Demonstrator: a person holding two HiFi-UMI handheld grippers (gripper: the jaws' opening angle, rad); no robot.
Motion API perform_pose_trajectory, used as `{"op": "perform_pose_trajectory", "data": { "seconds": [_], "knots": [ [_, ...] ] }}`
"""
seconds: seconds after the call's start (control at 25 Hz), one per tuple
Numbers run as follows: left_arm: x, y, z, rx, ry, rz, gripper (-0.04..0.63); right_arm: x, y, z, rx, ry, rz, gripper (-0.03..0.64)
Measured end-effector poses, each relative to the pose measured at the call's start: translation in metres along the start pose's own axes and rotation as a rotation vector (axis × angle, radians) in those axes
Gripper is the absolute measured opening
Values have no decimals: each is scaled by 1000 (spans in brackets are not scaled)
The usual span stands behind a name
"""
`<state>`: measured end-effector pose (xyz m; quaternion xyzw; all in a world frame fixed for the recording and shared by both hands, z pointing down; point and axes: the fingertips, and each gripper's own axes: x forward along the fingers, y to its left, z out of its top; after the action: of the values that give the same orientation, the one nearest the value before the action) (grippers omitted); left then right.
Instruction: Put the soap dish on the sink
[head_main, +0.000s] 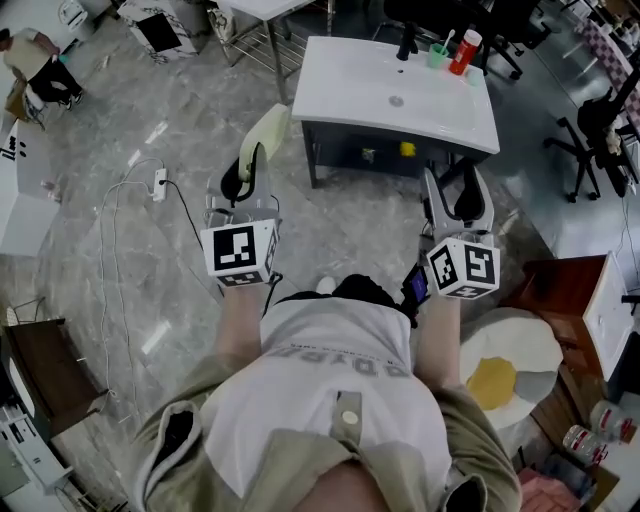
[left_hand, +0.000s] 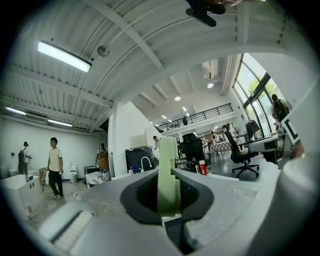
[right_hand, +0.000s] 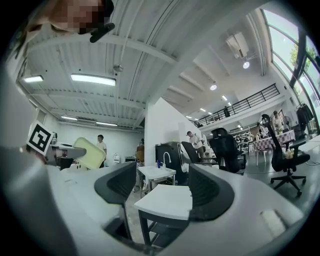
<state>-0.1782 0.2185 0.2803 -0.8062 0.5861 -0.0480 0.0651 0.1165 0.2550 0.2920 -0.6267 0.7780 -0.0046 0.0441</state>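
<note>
**Soap dish (head_main: 268, 128) in left tool (head_main: 246, 172), short of sink (head_main: 395, 90)**

- Left tool: jaws closed on the pale green soap dish, gripped edge-on, over the floor and apart from the sink.
- Right tool (right_hand: 162, 192): jaws apart, nothing between them.
- Sink: white, on a dark stand, ahead of both tools.
- Tap (head_main: 406, 42), green cup (head_main: 437, 55) and red bottle (head_main: 463, 52) stand along its far edge.

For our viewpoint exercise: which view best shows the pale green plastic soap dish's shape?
Right gripper view: the pale green plastic soap dish shows its broad rounded face. Left gripper view shows it edge-on, clamped between the jaws; head view shows it foreshortened.
</note>
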Motion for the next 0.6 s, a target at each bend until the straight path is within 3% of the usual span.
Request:
{"op": "perform_pose_trajectory", "data": {
  "seconds": [0.4, 0.6],
  "knots": [
    [42, 30, -40, -14, 100, 16, 18, 58, -12, -29, 24, 73, -12, 314],
    [79, 36, -47, -10, 104, 20, 18, 98, -22, -37, 29, 71, 2, 314]
  ]
}}
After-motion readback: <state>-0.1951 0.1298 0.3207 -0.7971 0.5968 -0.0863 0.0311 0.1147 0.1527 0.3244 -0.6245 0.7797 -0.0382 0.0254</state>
